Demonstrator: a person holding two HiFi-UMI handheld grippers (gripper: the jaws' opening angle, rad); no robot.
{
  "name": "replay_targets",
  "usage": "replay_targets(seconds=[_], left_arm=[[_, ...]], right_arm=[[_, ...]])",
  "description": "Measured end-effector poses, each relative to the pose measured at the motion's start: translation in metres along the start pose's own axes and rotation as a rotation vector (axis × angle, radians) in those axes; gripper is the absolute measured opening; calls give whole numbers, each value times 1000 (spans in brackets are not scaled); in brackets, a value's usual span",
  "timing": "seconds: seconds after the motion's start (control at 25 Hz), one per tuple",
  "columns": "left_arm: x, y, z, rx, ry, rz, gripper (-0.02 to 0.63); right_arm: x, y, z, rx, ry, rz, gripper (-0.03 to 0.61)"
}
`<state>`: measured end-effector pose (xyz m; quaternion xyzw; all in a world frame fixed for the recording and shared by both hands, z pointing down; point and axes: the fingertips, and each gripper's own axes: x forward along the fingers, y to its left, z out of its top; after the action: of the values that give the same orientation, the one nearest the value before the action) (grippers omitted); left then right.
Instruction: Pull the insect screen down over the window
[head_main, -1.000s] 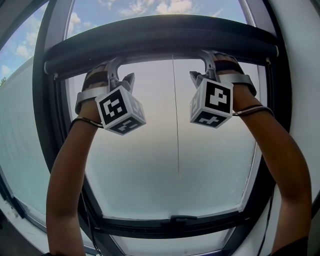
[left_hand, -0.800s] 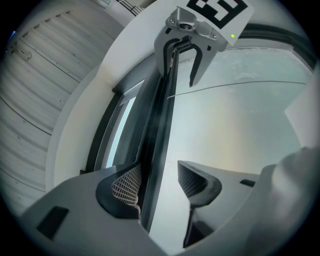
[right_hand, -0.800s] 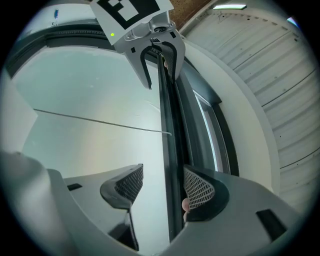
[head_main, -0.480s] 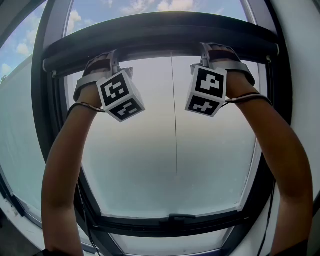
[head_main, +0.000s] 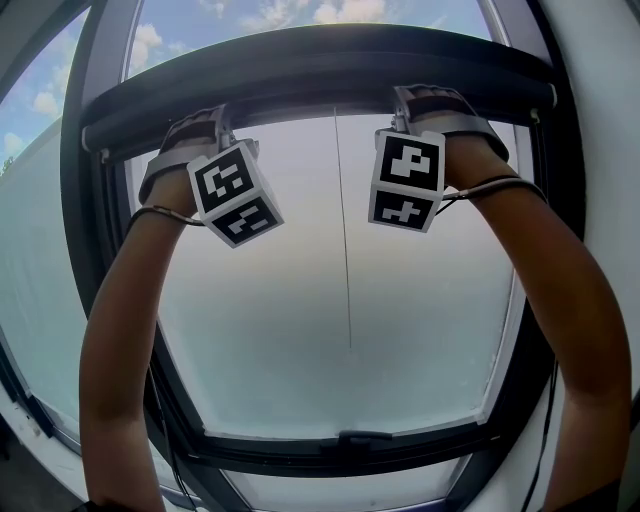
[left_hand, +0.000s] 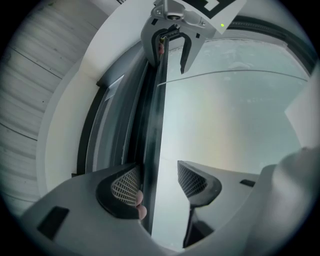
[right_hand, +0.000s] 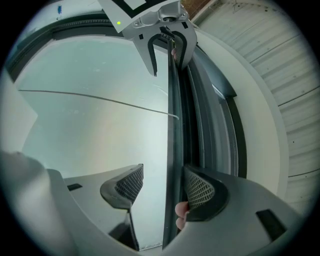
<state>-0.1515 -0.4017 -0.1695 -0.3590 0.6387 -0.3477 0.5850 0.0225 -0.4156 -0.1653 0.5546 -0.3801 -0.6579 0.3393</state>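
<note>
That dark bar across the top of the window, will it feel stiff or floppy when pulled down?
Probably stiff: the dark bar runs straight from the left hand-held gripper to the right hand-held gripper without sagging. Possibly slippery: it looks smooth, and both pairs of jaws stand open around it.

— Where are the arms?
— The left arm (head_main: 120, 340) and right arm (head_main: 560, 310) rise from the lower corners, both stretched upward.
— And the grippers?
— The left gripper (left_hand: 156, 181) and right gripper (right_hand: 162, 184) are held high (one upper left, one upper right), each with its jaws apart.
</note>
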Motion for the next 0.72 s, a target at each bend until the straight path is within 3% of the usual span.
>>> replay_targets(seconds=[0.16,0.36,0.72], left_arm=[[-3,-3,0,-6,2,-79,212],[-6,-8,-2,56,13,-113,217],[-19,-23,-4,42,-1,-186,218]], right_arm=[[-1,2,0,1,3,52,233],[-7,4,1,-1,-6,123,233],[-17,19,5,-11,4,185,233]])
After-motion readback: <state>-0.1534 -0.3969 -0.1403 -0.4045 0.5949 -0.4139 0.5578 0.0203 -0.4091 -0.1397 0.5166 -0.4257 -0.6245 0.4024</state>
